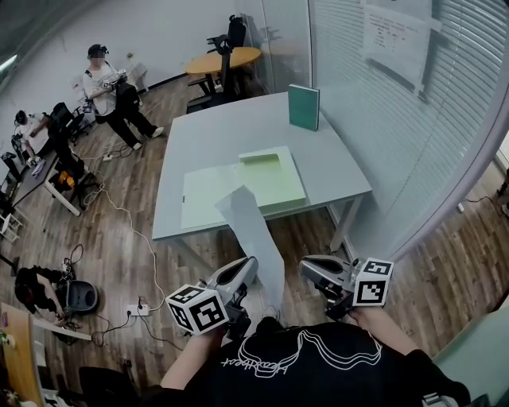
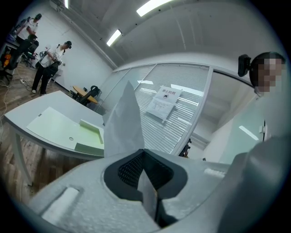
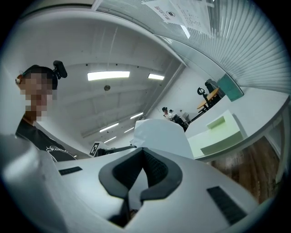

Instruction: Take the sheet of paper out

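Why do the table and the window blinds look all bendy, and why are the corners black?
Head view: the wide lens bows the table at its edges and curves the blinds. Left gripper view: a round black rim, the ceiling lamps glare white, and the sheet of paper up close looks slightly soft. Right gripper view: same rim, same glare.

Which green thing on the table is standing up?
The dark teal board at the far edge of the table; the pale green folder lies flat.

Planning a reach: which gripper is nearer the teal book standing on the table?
Right. The right gripper is almost straight below the teal book in the head view; the left gripper lies further left.
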Tool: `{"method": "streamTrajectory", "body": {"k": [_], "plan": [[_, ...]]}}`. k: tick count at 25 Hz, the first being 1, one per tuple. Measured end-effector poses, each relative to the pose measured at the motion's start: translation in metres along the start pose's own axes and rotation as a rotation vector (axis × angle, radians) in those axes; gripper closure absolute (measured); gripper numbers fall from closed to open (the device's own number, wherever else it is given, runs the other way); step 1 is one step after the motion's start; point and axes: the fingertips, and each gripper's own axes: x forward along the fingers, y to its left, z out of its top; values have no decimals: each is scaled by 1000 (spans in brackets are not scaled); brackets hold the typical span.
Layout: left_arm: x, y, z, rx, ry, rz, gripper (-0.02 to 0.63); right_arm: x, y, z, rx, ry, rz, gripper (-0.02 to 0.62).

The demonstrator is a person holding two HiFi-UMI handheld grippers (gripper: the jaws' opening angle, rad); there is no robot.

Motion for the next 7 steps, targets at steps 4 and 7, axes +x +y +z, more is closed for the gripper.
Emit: {"method": "streamTrajectory", "body": {"k": [4,7], "plan": [[-8,-3,-5,27,3,20,592,-2,8,-6,-26,3,8,586],[-11,-4,-12,37,-1,20,592,-6,6,-10,-10,-8,12,586]]}}
